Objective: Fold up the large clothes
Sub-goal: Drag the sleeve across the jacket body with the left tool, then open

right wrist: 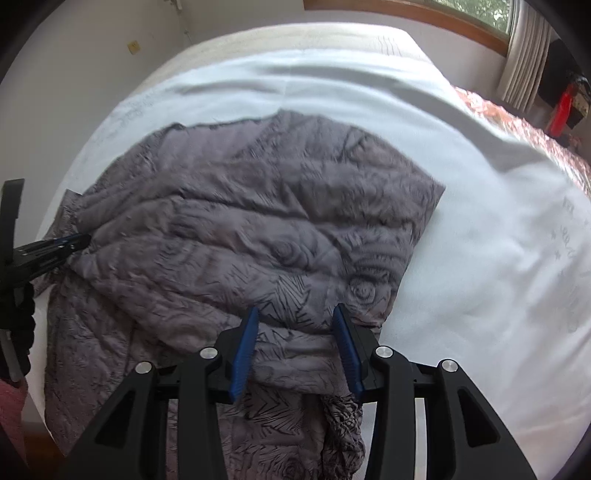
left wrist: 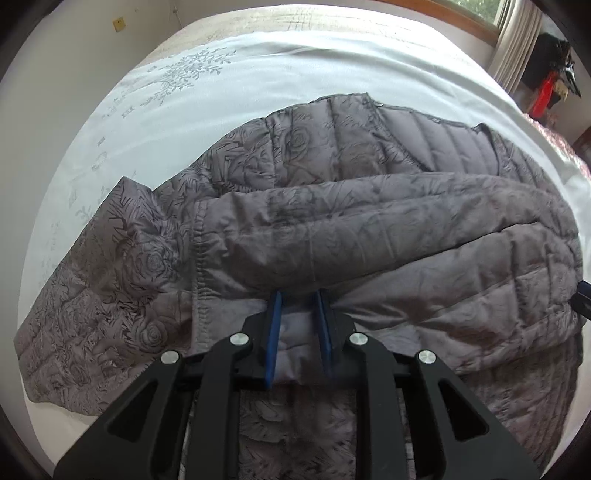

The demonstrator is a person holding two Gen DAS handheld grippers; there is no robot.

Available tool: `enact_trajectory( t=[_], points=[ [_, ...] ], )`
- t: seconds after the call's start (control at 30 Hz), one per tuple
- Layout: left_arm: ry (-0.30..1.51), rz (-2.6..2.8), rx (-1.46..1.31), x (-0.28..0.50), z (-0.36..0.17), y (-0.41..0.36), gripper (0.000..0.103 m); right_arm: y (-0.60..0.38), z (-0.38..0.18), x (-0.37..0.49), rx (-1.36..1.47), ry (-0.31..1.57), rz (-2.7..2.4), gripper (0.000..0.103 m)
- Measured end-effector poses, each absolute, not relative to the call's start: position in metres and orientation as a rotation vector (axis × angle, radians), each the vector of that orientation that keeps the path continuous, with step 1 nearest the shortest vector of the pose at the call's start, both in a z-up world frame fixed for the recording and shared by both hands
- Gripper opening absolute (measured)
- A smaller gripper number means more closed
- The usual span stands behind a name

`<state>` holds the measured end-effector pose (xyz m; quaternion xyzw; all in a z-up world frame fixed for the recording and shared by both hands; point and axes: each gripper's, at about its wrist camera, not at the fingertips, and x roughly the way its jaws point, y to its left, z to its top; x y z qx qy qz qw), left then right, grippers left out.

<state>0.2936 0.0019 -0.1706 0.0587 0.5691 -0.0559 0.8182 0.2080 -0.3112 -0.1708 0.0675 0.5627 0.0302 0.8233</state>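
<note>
Covering most of both views, a bed (left wrist: 332, 66) w/ white sheet carries a large grey quilted jacket (left wrist: 369, 229), rose-print fabric, spread flat and partly folded over itself near the front edge of the bed. Window (right wrist: 476, 11) w/ curtain (right wrist: 524, 55) sits at the far right, a red item (left wrist: 543, 96) below it. Left tool (left wrist: 299, 295) points steeply down at the jacket, blue pads slightly apart w/ a fold of fabric between them; can't tell if they press on it. Right tool (right wrist: 297, 314) stands about half open w/ a thick bunched roll of jacket filling the gap, pads touching it on both sides.
</note>
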Motion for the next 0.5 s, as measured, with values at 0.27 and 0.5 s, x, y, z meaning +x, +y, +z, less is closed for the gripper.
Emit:
enact_trajectory(
  t=[0.27,0.5],
  points=[
    [1.199,-0.116,0.13,0.292,-0.176,0.003,0.02,-0.311,-0.182,0.209,0.144,1.215,0.038,0.042],
    [1.126,-0.164,0.066,0.287,-0.131,-0.006,0.023,-0.335,-0.14,0.218,0.243,1.11,0.058,0.042]
  ],
)
